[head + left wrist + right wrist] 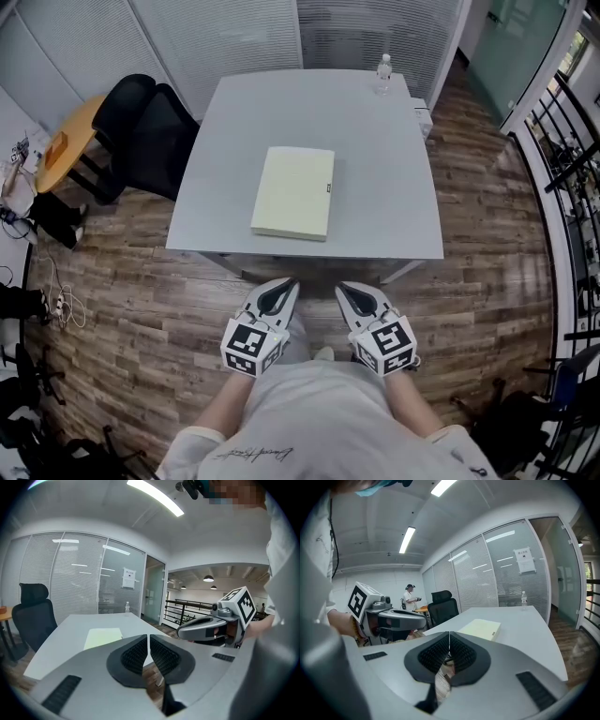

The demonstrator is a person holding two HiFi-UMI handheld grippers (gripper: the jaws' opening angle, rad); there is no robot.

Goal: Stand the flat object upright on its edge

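A pale yellow flat book (294,192) lies flat in the middle of the grey table (394,187); it also shows in the left gripper view as the book (103,637) and in the right gripper view as the book (480,629). Both grippers hang close to the person's body, short of the table's near edge. My left gripper (286,289) is shut with nothing in it, its tips (149,638) touching. My right gripper (347,292) is shut and empty too, its jaws meeting at the tips (449,634).
A clear water bottle (383,73) stands at the table's far right corner. A black office chair (145,131) sits to the table's left, beside a round wooden table (66,141). Wood flooring surrounds the table; a railing (562,159) runs along the right.
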